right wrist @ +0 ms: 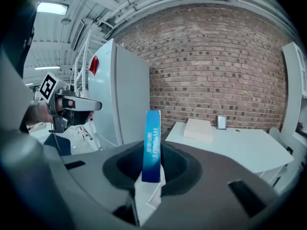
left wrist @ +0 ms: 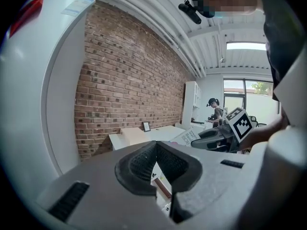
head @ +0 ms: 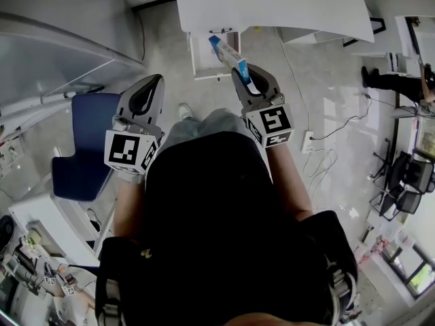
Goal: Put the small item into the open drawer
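A small blue and white box (head: 229,58) is pinched in my right gripper (head: 246,79), which is shut on its lower end. In the right gripper view the box (right wrist: 152,143) stands upright between the jaws. The box's far end hangs over the open white drawer (head: 202,61) under the white desk (head: 272,5). My left gripper (head: 146,97) is held to the left at about the same height, its jaws closed tip to tip with nothing in them. In the left gripper view its tips (left wrist: 156,145) meet, and the right gripper (left wrist: 216,138) shows at the right.
A blue chair (head: 81,148) stands close on the left, beside a tall white cabinet (right wrist: 120,95). A power strip and cable (head: 307,141) lie on the floor at the right. Black chairs (head: 408,182) and a person (head: 391,80) are further right.
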Demonstrator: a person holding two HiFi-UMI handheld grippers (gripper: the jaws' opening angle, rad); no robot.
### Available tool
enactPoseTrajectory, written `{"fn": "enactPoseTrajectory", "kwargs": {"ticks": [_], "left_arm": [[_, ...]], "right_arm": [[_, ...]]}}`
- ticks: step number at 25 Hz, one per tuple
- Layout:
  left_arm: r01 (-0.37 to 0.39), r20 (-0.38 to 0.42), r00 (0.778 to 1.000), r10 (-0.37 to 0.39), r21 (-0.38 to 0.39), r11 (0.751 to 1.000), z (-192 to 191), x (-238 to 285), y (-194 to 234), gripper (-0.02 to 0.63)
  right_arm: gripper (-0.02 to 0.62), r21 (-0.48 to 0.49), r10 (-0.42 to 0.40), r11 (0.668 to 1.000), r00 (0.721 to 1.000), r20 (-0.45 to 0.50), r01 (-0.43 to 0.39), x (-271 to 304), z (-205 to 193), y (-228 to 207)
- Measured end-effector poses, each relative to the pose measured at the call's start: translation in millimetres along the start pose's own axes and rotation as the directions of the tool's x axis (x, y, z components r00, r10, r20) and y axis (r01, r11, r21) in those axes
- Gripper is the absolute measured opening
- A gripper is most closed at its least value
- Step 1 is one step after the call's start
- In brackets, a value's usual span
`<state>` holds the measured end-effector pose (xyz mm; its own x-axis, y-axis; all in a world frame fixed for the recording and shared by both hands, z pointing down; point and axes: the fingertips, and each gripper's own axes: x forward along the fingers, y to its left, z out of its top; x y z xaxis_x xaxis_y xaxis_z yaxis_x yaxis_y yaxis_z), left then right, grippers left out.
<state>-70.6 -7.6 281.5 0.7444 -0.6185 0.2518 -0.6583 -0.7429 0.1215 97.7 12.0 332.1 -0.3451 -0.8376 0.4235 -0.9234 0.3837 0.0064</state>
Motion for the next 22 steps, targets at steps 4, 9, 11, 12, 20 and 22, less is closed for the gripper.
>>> {"fn": "enactPoseTrajectory", "kwargs": {"ticks": [4,9,11,12,20,22], "left_arm": [[-0.018,-0.010,1.000,0.018,-0.022,1.000,1,16,8,0.002],[-0.057,-0.021,0.998,0.056,-0.053,0.997,4,32,12,0.003],[-0.073,-0.029,0.997,0.071,-0.065,0.995,2,39,11,0.002],[-0.081,-0.035,0.996,0.079,-0.071,0.994,1,42,11,0.002],[-0.165,-0.120,0.981,0.152,-0.103,0.981,-22,51,14,0.003],[-0.184,-0.140,0.976,0.167,-0.114,0.976,-30,52,16,0.003]], "right_arm": [[0.087,0.013,0.019,1.000,0.999,-0.050,-0.019,20,-8,-13],[0.087,0.007,0.059,0.998,0.993,-0.104,-0.059,39,-17,-28],[0.087,0.005,0.078,0.997,0.990,-0.120,-0.078,46,-22,-35],[0.087,0.004,0.088,0.996,0.988,-0.128,-0.088,50,-25,-37],[0.087,0.011,0.186,0.982,0.951,-0.246,-0.190,85,-70,-44],[0.087,0.021,0.201,0.979,0.940,-0.277,-0.203,97,-86,-46]]}}
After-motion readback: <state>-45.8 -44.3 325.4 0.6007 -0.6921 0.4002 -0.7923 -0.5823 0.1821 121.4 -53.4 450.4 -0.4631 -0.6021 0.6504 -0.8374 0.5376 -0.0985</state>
